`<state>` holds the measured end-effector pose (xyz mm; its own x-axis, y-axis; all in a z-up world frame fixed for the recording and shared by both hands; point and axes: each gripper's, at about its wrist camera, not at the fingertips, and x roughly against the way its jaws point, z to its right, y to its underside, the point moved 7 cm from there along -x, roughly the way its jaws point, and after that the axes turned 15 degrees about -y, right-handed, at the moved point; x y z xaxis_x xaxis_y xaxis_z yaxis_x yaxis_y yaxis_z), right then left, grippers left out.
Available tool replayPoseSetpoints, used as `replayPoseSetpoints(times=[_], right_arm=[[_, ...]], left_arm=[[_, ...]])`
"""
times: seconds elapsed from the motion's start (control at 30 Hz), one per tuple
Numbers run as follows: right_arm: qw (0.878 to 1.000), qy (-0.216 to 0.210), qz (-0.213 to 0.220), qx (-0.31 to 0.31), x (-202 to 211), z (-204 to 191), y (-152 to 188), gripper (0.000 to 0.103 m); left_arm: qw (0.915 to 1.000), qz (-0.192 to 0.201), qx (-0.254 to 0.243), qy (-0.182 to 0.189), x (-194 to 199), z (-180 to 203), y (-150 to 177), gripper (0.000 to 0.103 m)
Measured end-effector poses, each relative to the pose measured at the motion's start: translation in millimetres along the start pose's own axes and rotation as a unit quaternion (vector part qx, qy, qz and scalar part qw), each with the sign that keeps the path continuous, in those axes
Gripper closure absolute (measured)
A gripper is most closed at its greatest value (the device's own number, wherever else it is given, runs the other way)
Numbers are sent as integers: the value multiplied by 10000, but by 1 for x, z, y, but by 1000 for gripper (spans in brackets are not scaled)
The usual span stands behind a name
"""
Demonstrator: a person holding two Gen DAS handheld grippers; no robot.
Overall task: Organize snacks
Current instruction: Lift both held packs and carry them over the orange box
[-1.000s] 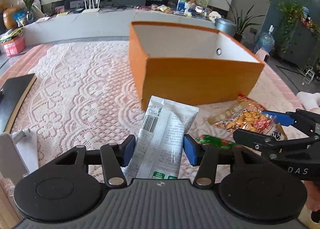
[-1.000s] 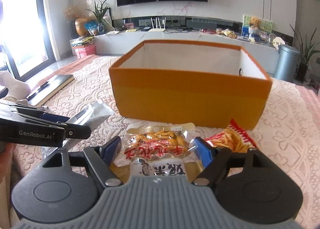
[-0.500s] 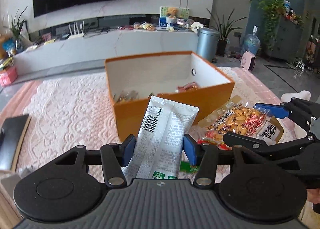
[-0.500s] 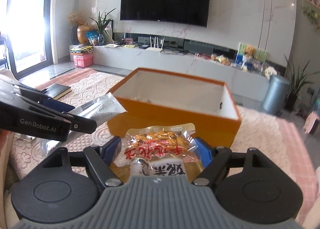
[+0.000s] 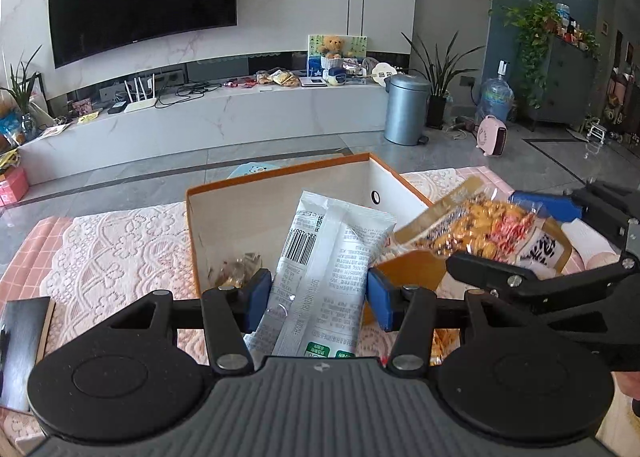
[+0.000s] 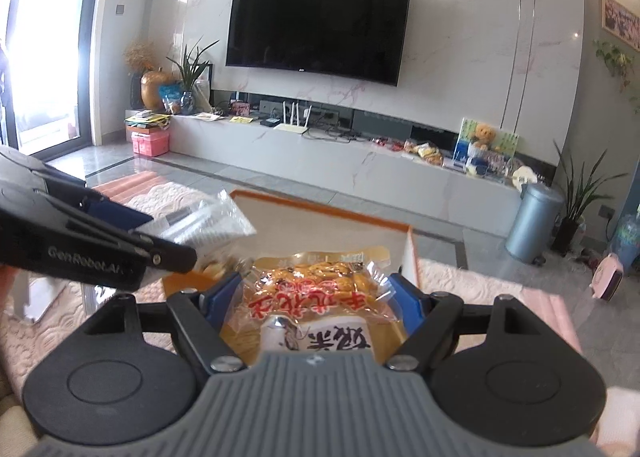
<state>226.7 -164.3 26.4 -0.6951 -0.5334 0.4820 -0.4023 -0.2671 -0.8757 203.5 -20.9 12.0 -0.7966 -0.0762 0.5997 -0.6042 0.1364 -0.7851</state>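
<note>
My left gripper [image 5: 320,293] is shut on a white snack packet [image 5: 328,257] and holds it above the near wall of the orange box [image 5: 280,181]. My right gripper [image 6: 316,297] is shut on a clear packet of yellow snacks [image 6: 316,281] and holds it over the same orange box [image 6: 320,213]; this packet also shows in the left wrist view [image 5: 480,225]. Some snacks [image 5: 236,269] lie inside the box. The left gripper body shows at the left of the right wrist view [image 6: 100,253].
The box stands on a lace-covered pink table [image 5: 108,245]. A black book [image 5: 20,341] lies at the table's left edge. A TV wall, a low marble bench [image 5: 200,117] and a grey bin [image 5: 406,109] stand beyond.
Both grippers have risen and moved forward with their packets, from low in front of the box to above its opening. The box inside has come into view.
</note>
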Motion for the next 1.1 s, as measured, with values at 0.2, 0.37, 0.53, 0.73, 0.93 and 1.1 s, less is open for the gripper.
replayPoseSetpoints(times=[0.2, 0.37, 0.53, 0.73, 0.93, 1.1], right_arm=[[9997, 113, 7, 238, -17, 15, -22, 27], [9992, 205, -98, 335, -41, 31, -32, 27], [9986, 244, -347, 311, -72, 49, -34, 27], [9962, 311, -776, 256, -114, 72, -27, 27], [9901, 304, -1311, 398, -155, 86, -9, 27], [9844, 313, -1646, 535, -175, 95, 4, 27]], left_arm=[[9999, 18, 8, -166, -21, 2, -17, 44], [9996, -21, -6, -267, -41, 6, -30, 44], [9992, -186, -36, -358, -66, 9, -34, 44], [9968, -475, -259, -592, -103, 14, -26, 44], [9927, -644, -732, -712, -129, 31, -17, 44], [9890, -830, -940, -781, -146, 38, -9, 45]])
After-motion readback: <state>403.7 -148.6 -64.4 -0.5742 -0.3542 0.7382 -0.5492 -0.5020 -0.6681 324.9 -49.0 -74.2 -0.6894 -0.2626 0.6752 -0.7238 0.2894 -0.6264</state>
